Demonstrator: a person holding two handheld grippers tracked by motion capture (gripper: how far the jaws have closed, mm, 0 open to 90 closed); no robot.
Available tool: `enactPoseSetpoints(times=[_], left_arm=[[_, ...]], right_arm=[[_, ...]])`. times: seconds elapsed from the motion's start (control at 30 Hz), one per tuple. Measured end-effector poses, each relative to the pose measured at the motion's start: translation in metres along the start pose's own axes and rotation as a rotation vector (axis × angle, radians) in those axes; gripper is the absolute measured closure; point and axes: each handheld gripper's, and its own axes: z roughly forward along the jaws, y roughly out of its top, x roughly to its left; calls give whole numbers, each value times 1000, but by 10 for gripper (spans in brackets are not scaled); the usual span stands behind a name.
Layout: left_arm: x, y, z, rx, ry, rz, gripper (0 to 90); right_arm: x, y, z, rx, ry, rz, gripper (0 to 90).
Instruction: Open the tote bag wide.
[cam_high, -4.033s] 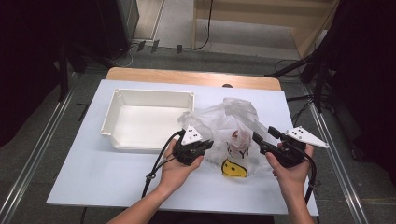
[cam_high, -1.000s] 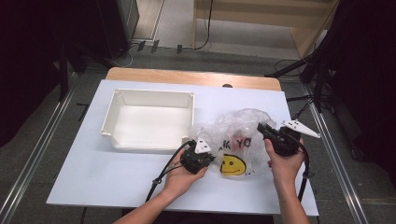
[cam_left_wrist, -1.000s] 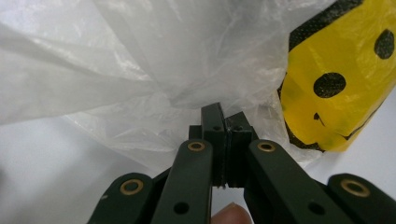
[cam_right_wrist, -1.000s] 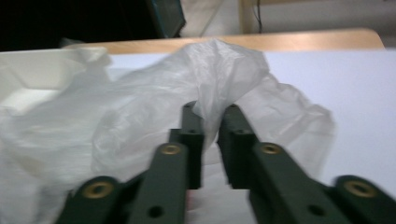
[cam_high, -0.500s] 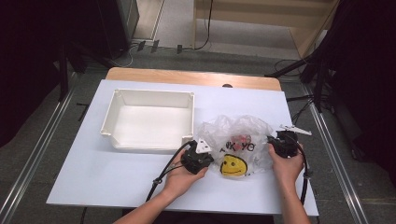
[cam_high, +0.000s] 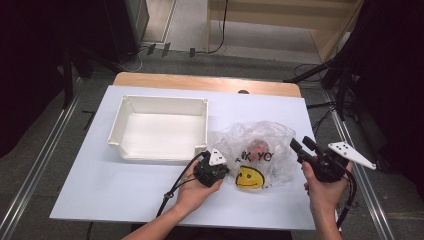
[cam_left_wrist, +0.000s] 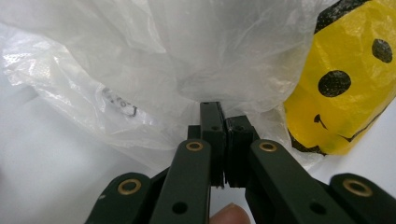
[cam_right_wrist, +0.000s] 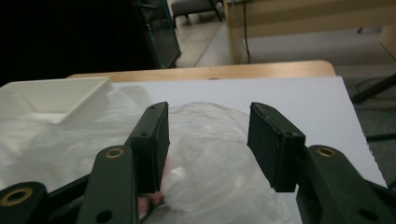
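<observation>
1. The left gripper (cam_high: 218, 167) is pinching the near left edge of the plastic bag (cam_high: 260, 150). Its two sides are pressed together on the thin plastic. The bag is lying on the white tabletop (cam_high: 100, 185), just to the right of the empty white tray (cam_high: 116, 130). If the left hand is pulling too hard, the thin plastic could be tearing or slipping out.

2. The right gripper (cam_high: 302, 145) is not holding anything. Its jaws have just been opening and are standing apart, a little above the right side of the bag, with only air between them. With one side let go, the bag could be sagging shut, and the opening could be getting hard to find.

3. A small pink thing (cam_high: 258, 147) is sitting inside the bag, above the yellow smiley face (cam_high: 249, 177). I cannot tell what it is. If the bag is getting lifted by one edge only, the pink thing could be rolling out onto the tabletop.

4. The plastic is see-through and crinkly. The right gripper could be closing on two layers at once, or on nothing at all.

5. The black cable (cam_high: 175, 192) is trailing by the left hand (cam_high: 192, 192). It could be catching on the tray's corner.
</observation>
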Motion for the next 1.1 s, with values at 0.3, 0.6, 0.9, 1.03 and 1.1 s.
enactPoseSetpoints(times=[0.3, 0.6, 0.9, 1.03, 1.1], left_arm=[[-1, 0, 0, -11, -6, 3, 891], [-1, -1, 0, -17, -9, 0, 881], [-1, -2, -2, -22, -19, -2, 872], [1, -2, -3, -29, -28, -7, 867], [1, -3, -3, -29, -31, -11, 862]], right_arm=[[44, -21, 26, 136, 155, -85, 479], [77, -39, 62, 182, 20, -214, 529], [71, -47, 56, 177, 92, -212, 900], [66, -46, 49, 197, 112, -198, 900], [62, -48, 46, 240, 137, -182, 900]])
